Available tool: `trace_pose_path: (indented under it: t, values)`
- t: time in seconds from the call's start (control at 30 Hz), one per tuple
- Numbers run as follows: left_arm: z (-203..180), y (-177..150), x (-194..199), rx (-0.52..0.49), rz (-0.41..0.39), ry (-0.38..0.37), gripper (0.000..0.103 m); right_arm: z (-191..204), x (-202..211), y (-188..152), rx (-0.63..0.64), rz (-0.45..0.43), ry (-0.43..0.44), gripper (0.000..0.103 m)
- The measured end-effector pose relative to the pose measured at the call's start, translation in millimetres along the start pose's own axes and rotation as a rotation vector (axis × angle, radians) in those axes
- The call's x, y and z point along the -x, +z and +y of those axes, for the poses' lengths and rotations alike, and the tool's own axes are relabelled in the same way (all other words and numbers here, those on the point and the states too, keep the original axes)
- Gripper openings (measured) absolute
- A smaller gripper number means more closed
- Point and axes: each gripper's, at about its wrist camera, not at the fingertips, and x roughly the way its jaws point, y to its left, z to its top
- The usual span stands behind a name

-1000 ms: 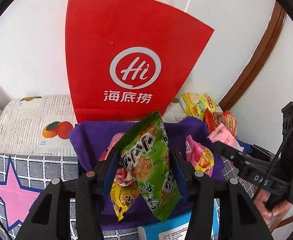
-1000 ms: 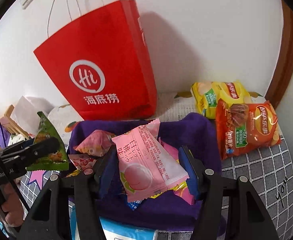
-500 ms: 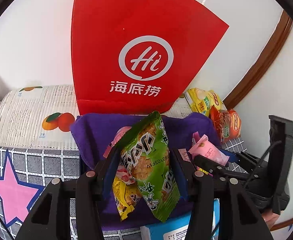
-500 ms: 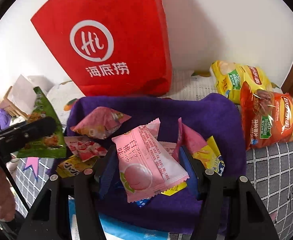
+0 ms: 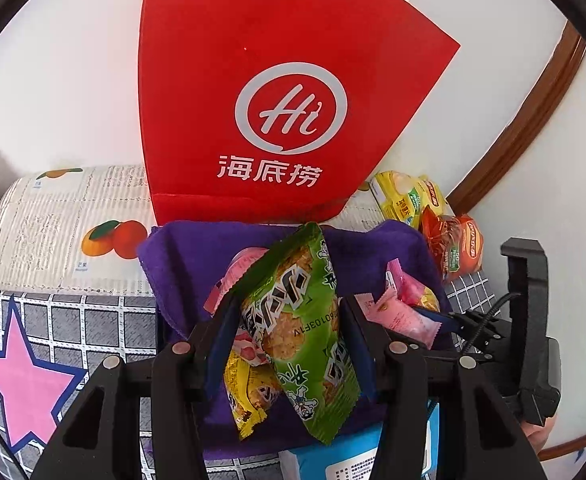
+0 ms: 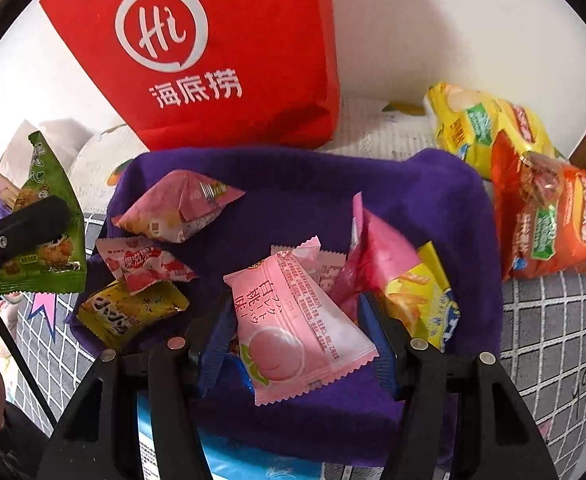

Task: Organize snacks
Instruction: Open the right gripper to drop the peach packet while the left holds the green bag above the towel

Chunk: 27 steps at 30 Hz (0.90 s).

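Left hand-held gripper clamped on green snack packet, over purple cloth. Right hand-held gripper clamped on pink peach packet, just above the cloth's snack pile; red bag beyond.

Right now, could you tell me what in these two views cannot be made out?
- Red bag: its top is cut off by the frame edge in both views, so its contents are unseen.
- Blue box: mostly hidden under the purple cloth and the right gripper; its label is unreadable.
- Yellow packet, left view: half hidden behind the green packet in the left gripper.
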Motion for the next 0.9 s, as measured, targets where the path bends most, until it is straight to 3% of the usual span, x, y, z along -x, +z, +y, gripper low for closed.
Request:
trace_pose_path:
  t: [0.13, 0.67, 0.9]
  values:
    - [1, 0, -1, 0.002, 0.003, 0.002, 0.049, -3, -3, 1, -0.029, 0.001, 0.030, 0.062]
    - [3, -2, -9, 0.005, 0.026, 0.005, 0.049, 2, -4, 0, 0.015, 0.023, 0.016, 0.063]
    - [3, -3, -12, -0.003, 0.036, 0.006, 0.049, -2, 19, 1, -0.011, -0.036, 0.056, 0.063]
